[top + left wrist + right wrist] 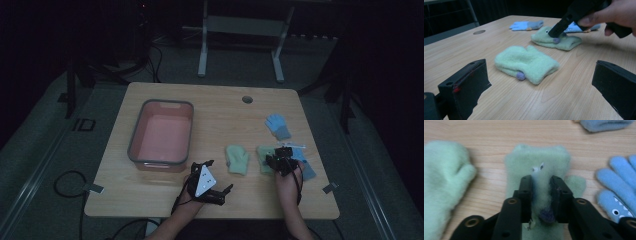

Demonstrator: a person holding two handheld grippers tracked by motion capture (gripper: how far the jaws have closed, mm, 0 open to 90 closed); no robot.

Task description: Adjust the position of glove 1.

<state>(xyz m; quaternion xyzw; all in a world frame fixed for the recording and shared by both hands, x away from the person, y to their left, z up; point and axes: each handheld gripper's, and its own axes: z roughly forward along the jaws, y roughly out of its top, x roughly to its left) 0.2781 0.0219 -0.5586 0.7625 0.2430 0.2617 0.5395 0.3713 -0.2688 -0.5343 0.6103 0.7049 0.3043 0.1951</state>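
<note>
Dim light falls on a pale wooden table [165, 205] with rounded corners, around which dark floor, loose cables and the legs of a stand are seen. Toward the left of the table a grey-rimmed bin [134, 136] with a pink interior is set, and nothing can be made out inside it. Four small gloves are spread to the right: a green mitten [237, 160] lying flat, a second green mitten [539, 170] just beside it, a blue glove [278, 126] farther back, and another blue glove [616, 192] at the right edge. The right gripper [541, 182] is lowered onto the second green mitten, and a ridge of its fleece, along with a purple tag, is pinched between narrowly set jaws. The left gripper [541, 82] is held low near the front edge, its jaws spread wide with nothing between them, aimed at the first mitten. Judged from this layout, the work appears to be at its start: no glove has yet been placed in the bin, one mitten is only just gripped, and all four remain to be moved.
</note>
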